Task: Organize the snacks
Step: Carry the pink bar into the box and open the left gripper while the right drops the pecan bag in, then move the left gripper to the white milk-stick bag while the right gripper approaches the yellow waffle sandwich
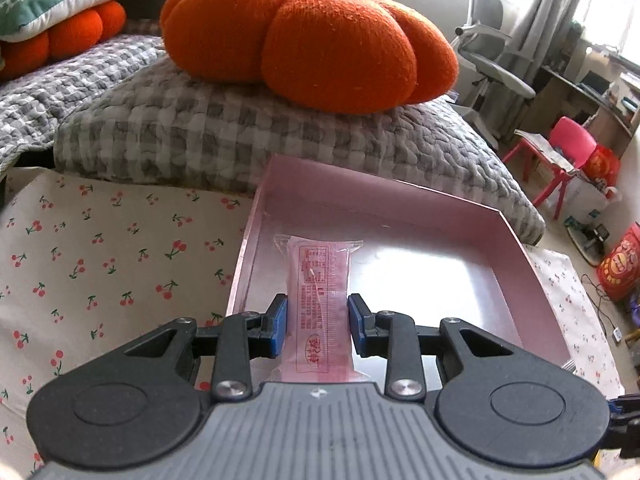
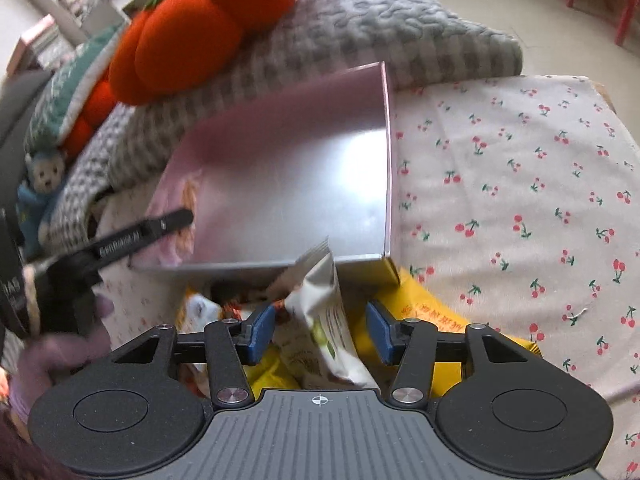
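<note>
While left hand-held gripper (image 1: 317,320) clamps pink snack packet (image 1: 318,300) over pink box (image 1: 400,216), right hand-held gripper (image 2: 320,328) stands apart around white snack packet (image 2: 324,312).

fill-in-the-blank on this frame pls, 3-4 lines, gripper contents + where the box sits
1. The left gripper holds a ____ snack packet between its blue pads.
2. That packet hangs over the open pink box, which holds ____ other snacks.
3. The white snack packet stands between the right gripper pads, which are ____ it.
4. The box stands on a cloth printed with ____.

Missing words: pink; no; not touching; cherries
</note>
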Demonstrator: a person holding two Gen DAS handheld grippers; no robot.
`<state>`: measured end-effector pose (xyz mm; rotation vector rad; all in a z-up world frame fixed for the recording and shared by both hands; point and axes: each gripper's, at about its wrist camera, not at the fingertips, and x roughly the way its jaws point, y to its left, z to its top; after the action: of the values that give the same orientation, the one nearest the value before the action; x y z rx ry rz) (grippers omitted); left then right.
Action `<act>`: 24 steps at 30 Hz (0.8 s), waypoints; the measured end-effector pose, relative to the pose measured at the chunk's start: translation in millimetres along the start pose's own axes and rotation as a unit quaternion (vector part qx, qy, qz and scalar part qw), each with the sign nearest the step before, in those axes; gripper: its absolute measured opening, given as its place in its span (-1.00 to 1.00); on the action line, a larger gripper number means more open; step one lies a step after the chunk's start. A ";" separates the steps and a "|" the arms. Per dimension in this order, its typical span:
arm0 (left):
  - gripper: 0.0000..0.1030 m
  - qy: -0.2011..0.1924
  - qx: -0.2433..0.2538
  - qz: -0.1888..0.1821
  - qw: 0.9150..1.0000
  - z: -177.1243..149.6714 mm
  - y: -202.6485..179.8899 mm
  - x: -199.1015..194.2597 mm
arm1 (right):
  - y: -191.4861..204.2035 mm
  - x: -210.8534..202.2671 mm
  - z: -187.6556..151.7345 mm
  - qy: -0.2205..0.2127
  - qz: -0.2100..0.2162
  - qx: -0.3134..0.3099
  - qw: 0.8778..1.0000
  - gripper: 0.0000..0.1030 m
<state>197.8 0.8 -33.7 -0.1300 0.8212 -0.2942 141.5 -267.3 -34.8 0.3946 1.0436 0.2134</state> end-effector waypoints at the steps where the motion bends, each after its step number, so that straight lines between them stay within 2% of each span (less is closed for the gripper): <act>1: -0.44 -0.001 0.001 0.001 1.000 -0.3 0.8 -0.2 | 0.5 1.5 -1.7 -0.002 0.004 -0.004 1.000 -0.12; 2: -0.43 -0.002 0.001 0.004 1.000 -0.7 1.7 -0.1 | 0.8 3.2 -3.3 -0.003 0.008 -0.007 1.000 -0.29; 7: -0.38 0.002 -0.005 0.000 1.000 -0.1 5.0 0.2 | 6.8 2.0 -7.1 -0.010 0.007 -0.023 1.000 -0.51; 10: -0.23 0.001 0.009 0.004 1.000 1.3 3.0 -0.8 | 6.3 -7.8 -4.7 -0.017 0.014 -0.016 1.000 -0.55; 17: -0.09 0.002 0.012 0.003 1.000 5.4 -0.4 -9.7 | 0.7 -30.7 2.3 -0.041 0.044 0.008 0.998 -0.58; 24: 0.12 0.006 0.038 0.009 0.999 3.7 -11.1 -29.4 | -1.7 -48.5 21.4 -0.105 0.076 0.047 0.990 -0.58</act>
<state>179.4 -0.8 -8.1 -0.0508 0.8214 -0.3092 136.3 -290.7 12.5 0.5709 0.8184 0.2528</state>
